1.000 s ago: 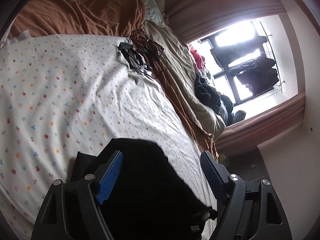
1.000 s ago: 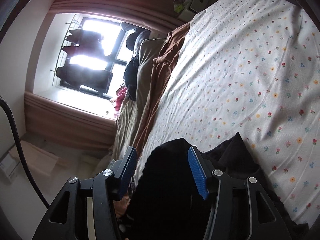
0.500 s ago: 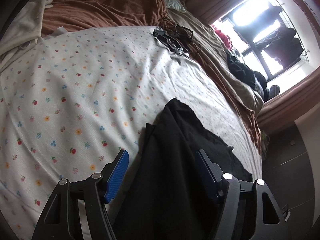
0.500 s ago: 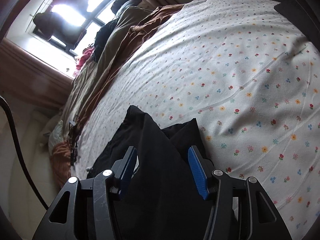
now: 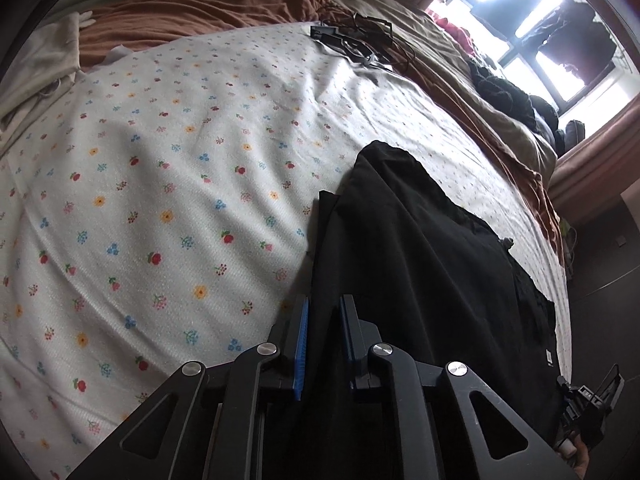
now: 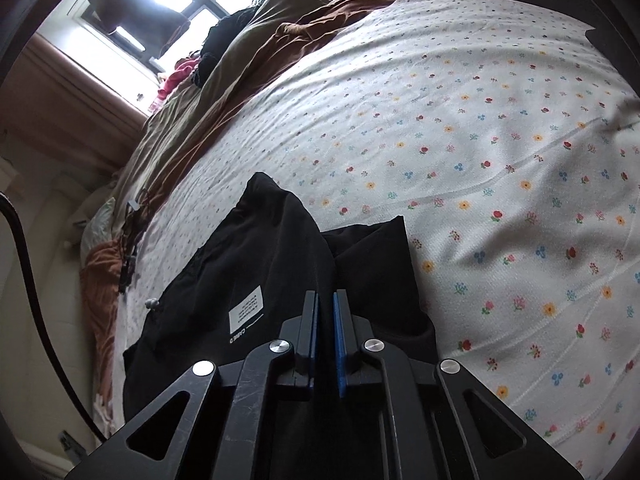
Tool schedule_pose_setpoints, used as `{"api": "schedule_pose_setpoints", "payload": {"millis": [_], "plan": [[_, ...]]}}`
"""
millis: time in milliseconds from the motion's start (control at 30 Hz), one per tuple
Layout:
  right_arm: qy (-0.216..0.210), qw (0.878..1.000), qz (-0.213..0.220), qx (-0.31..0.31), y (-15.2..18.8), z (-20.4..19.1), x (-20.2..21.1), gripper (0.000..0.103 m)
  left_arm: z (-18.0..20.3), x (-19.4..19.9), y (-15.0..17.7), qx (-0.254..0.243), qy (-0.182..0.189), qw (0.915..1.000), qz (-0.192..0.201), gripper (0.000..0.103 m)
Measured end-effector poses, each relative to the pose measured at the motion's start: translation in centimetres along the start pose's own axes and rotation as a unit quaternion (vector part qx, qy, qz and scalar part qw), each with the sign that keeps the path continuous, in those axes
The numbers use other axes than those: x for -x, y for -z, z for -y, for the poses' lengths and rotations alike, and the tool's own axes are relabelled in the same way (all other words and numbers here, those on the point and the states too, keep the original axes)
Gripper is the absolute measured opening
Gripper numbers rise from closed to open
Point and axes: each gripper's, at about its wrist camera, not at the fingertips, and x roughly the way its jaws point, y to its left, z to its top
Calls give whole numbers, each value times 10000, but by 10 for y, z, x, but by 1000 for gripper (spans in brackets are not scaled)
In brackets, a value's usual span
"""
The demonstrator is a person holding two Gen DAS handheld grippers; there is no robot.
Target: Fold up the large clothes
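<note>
Spreading across nearly the whole of both wrist views, a white bedsheet printed with small flowers is covering the bed. A rumpled brown blanket is lying along its far edge, running from about eleven o'clock in the left wrist view round to two o'clock, with a beige cover bunching beside it below the bright window. In the right wrist view the same brown blanket is running from twelve o'clock down towards nine o'clock.

The black garment is lying on the sheet, filling the left wrist view from the centre towards five o'clock. In the right wrist view the black garment is sitting from the centre to seven o'clock, with a white label showing on it.

A tangle of dark cables is resting at the far edge of the sheet at about one o'clock in the left wrist view.

The left gripper, at six o'clock, is closing its jaws, and its blue pads are pinching a fold of the black garment. The right gripper, also at six o'clock, is pressing its pads almost together on a thin ridge of the same cloth.
</note>
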Motion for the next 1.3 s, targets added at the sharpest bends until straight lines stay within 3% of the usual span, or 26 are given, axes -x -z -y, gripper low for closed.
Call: {"api": "schedule_pose_setpoints", "payload": {"millis": [167,333,500,600,700,800,833,867,900,933,967,1033,1300], "plan": [[33,9996,262,-53,0,2,26,3,5,4,-2,-86,-13,10000,24,9],[395,9990,125,-142,3,12,13,3,5,0,-3,-112,-48,9999,-14,9],[570,9977,296,-220,-3,18,18,2,7,-8,-9,-150,-40,9999,-48,9],[898,9954,275,-205,-6,23,16,1,7,-9,-9,-151,-51,9999,-67,9],[568,9964,270,-565,-7,29,24,1,0,-5,-9,6,100,9999,-110,9],[325,9973,530,-400,-8,8,45,1,-10,0,-7,187,222,9993,-215,16],[238,9978,562,-244,-7,-3,49,3,-13,3,-6,227,255,9991,-237,21],[154,9982,572,-94,-6,-16,52,15,-16,6,-4,258,280,9989,-256,24],[80,9983,572,45,-3,-27,52,38,-19,9,-2,289,290,9988,-267,35],[12,9982,568,199,1,-39,51,46,-22,13,0,325,308,9987,-262,48],[-35,9979,537,358,6,-51,49,50,-25,17,2,375,351,9984,-243,53],[-83,9973,363,639,17,-72,41,50,-31,25,7,488,476,9974,-217,60],[-231,9907,-94,1337,56,-119,24,50,-63,42,31,1120,852,9887,-511,60]]}}
